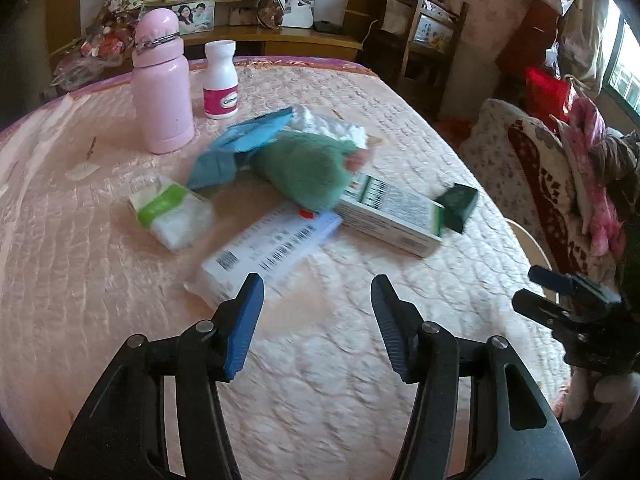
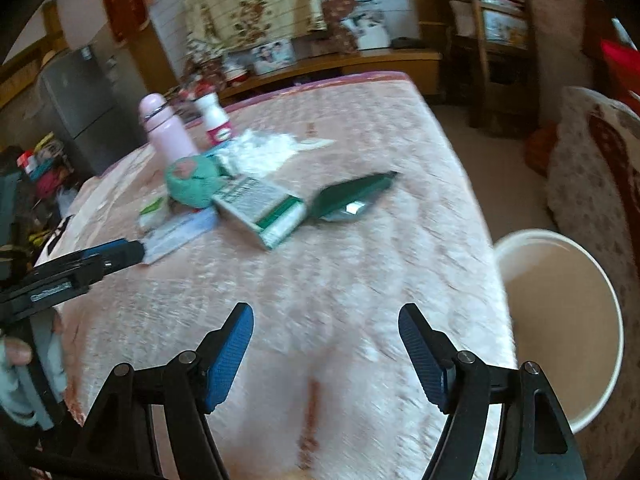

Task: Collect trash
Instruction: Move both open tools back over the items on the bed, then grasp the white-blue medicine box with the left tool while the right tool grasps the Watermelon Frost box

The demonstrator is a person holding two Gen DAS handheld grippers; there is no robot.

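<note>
Loose items lie mid-table on the pink quilted cloth (image 1: pixel 100 280): a white barcode box (image 1: pixel 264 252), a green-and-white carton (image 1: pixel 392 216) with a dark green flap (image 1: pixel 458 202), a green sock (image 1: pixel 304 168), a blue wrapper (image 1: pixel 256 132), crumpled white paper (image 1: pixel 336 124) and a tissue pack (image 1: pixel 172 212). My left gripper (image 1: pixel 316 320) is open and empty, just short of the barcode box. My right gripper (image 2: pixel 326 348) is open and empty over bare cloth, nearer than the carton (image 2: pixel 260 208). A white bin (image 2: pixel 560 320) stands beside the table's right edge.
A pink flask (image 1: pixel 162 84) and a white pill bottle (image 1: pixel 220 80) stand upright at the far left of the table. A patterned chair (image 1: pixel 552 184) is at the right. The right gripper shows in the left wrist view (image 1: pixel 576 312); the left shows in the right wrist view (image 2: pixel 80 268).
</note>
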